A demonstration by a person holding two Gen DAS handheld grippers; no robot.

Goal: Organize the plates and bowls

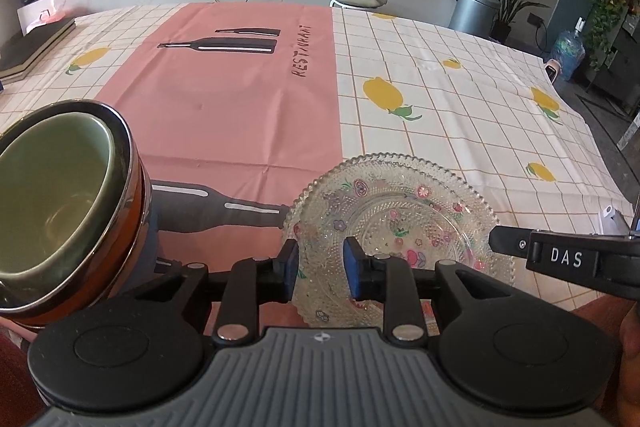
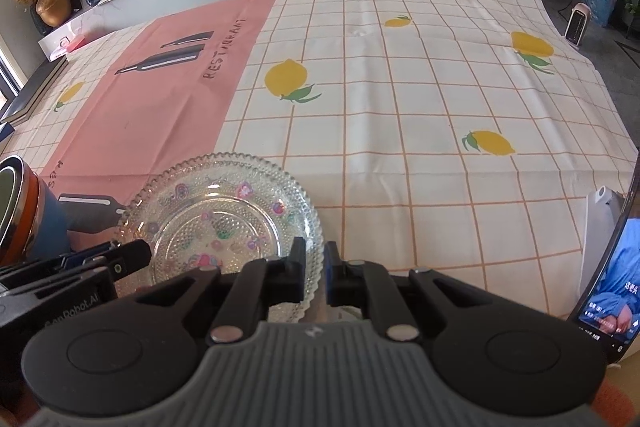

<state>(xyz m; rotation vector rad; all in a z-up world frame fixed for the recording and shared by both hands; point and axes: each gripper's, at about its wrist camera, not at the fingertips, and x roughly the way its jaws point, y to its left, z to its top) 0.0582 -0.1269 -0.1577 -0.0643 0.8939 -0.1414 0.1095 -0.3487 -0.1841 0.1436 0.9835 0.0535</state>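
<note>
Right gripper (image 2: 315,275) is clamped on the glass plate's (image 2: 224,211) rim near the table's (image 2: 400,107) front edge. Left gripper (image 1: 320,267) has its jaws apart around the rim, not pinching.

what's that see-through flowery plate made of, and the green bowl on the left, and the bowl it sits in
Plate: likely pressed glass, clear, beaded texture, scalloped rim, painted flowers. Green bowl: probably glazed ceramic, smooth, glossy. Outer bowl: shiny metal rim, orange wall, material unclear.

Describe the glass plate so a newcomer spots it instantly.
Find the pink mat on the lemon tablecloth. At its near right corner sits the glass plate, right of the stacked bowls: clear, beaded, scalloped-edged, with small painted flowers.
</note>
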